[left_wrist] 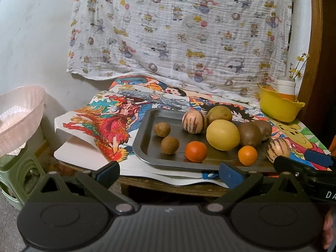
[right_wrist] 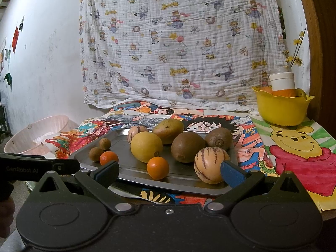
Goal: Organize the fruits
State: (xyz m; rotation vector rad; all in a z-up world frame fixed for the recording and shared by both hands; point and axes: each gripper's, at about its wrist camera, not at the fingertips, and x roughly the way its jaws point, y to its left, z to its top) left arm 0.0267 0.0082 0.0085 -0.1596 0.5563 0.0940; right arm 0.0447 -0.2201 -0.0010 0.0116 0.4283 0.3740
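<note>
Fruits lie loose on the metal tray [right_wrist: 124, 135]: a yellow lemon [right_wrist: 146, 146] at its centre, two kiwis [right_wrist: 187, 146] toward 3 o'clock, two small oranges [right_wrist: 158, 167] along the 6 o'clock edge, two striped melons [right_wrist: 210, 164] and two small brown fruits [right_wrist: 95, 154] near 9 o'clock. Both the left gripper [left_wrist: 169, 171] and the right gripper [right_wrist: 169, 171] hang before the tray, jaws apart, holding nothing. A yellow bowl [right_wrist: 282, 110] sits at 2 o'clock. Whichever fruit is taken, close on its widest part gently; round fruit rolls.
</note>
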